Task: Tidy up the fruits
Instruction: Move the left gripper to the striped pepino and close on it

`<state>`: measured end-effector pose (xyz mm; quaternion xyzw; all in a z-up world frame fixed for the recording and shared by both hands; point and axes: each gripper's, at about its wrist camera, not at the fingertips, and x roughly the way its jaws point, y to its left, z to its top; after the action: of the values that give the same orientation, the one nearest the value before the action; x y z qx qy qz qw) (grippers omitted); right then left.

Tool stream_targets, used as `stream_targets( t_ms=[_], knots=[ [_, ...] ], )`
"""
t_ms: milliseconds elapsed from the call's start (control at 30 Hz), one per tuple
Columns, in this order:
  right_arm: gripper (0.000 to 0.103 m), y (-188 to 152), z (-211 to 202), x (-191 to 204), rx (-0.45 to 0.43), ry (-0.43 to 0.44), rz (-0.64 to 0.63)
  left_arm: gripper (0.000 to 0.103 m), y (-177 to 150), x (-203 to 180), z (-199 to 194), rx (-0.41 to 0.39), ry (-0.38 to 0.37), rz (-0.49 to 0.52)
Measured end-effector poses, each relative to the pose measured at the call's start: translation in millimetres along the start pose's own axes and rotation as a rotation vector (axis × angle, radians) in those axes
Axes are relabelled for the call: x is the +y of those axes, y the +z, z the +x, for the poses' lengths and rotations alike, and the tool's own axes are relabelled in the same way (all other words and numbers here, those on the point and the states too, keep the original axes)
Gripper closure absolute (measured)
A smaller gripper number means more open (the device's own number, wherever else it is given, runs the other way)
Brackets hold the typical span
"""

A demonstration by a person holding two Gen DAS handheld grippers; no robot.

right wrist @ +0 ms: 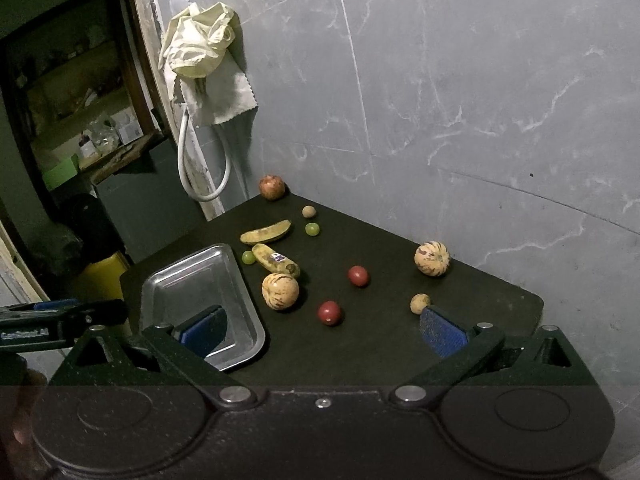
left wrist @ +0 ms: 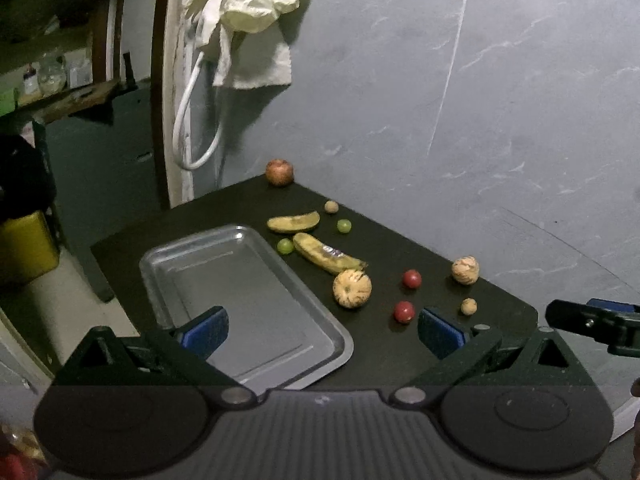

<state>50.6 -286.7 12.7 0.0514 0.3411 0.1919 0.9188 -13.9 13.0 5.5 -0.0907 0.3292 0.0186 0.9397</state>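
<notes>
A bare metal tray [left wrist: 192,264] [right wrist: 160,292] lies on the left of a dark table [left wrist: 380,360]. Fruit is scattered to its right: two bananas [left wrist: 326,255] [right wrist: 276,258], two striped melons [left wrist: 352,289] [right wrist: 432,259], two red fruits [left wrist: 404,312] [right wrist: 330,313], two green grapes [left wrist: 285,245], small brown fruits [left wrist: 468,306] and an apple [left wrist: 279,172] [right wrist: 271,187] at the far corner. My left gripper [left wrist: 322,330] hovers open over the tray's near edge. My right gripper [right wrist: 322,330] hovers open above the table's near side. Both hold nothing.
A grey marbled wall [left wrist: 480,100] borders the table's right and far sides. A cloth and gloves [left wrist: 248,4] hang beside a white hose [left wrist: 188,120]. A yellow bin [left wrist: 24,244] stands on the floor left of the table, near shelves with clutter.
</notes>
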Motion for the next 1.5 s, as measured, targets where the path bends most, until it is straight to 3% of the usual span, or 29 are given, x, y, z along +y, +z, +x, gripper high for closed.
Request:
stream_targets(
  t_ms=[233,500,1067,1333,1500],
  knots=[
    [0.0,2.9,9.6,0.1,0.015,-0.029,0.013,0.0,5.0,18.7,26.2,0.038,-0.067,-0.043],
    [0.0,13.0,38.4,-0.3,0.051,-0.086,0.035,0.0,24.8,21.1,73.3,0.061,-0.138,0.003],
    [0.001,27.2,105.1,-25.0,0.124,-0.168,0.101,0.001,36.9,4.7,181.3,0.144,-0.168,0.167],
    [0.001,27.4,129.7,-44.3,0.154,-0.184,0.12,0.005,34.3,-11.6,224.2,0.163,-0.165,0.209],
    [0.001,27.1,149.1,-52.2,0.176,-0.176,0.122,0.014,31.0,-21.6,246.7,0.186,-0.17,0.25]
  ],
)
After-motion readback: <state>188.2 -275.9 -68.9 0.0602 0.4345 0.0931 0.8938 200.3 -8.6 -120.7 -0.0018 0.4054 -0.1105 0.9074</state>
